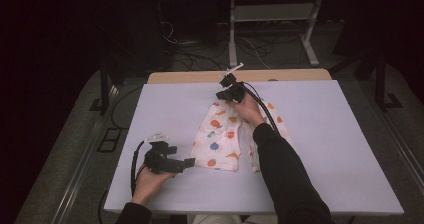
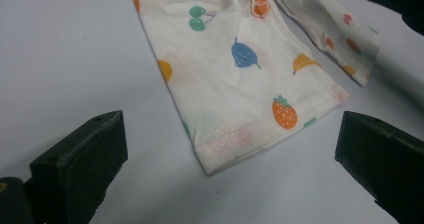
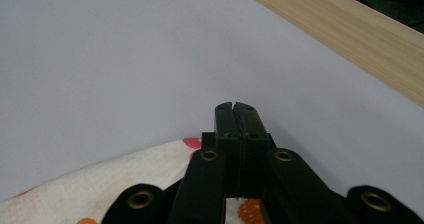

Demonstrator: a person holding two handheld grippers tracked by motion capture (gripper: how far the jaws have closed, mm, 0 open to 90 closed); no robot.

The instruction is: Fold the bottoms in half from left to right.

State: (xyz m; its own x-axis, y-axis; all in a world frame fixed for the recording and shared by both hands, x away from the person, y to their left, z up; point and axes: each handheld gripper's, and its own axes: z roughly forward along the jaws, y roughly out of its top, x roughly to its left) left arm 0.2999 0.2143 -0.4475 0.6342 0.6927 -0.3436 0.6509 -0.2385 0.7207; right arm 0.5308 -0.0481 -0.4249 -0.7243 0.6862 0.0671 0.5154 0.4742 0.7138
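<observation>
- High view: a white counter (image 1: 325, 149) carries a small white garment (image 1: 220, 136) printed with coloured fruit, lying flat near the middle. The right tongs (image 1: 223, 95) sit at the garment's far edge, the person's right hand (image 1: 248, 109) and dark sleeve (image 1: 285, 179) lying across the cloth behind them. The left tongs (image 1: 189, 162) rest low on the counter just beside the garment's near left corner, gripped by the left hand (image 1: 147, 181), with a cable looping off to the side.
- Left gripper view: the left tongs (image 2: 230, 159) stand wide apart with nothing between them (both black jaws are clear of the cloth). The garment's hemmed corner (image 2: 225, 151) lies on the counter just ahead of the tongs, roughly midway between the jaws; a strawberry print (image 2: 284, 113) sits a little beyond it.
- Right gripper view: the right tongs (image 3: 234, 106) are pressed fully together, tips touching. The garment (image 3: 115, 184) lies beneath and behind the jaws, on the left side, and I cannot tell whether any cloth is pinched. Ahead of the tips is bare counter, then a wooden edge strip (image 3: 350, 39).
</observation>
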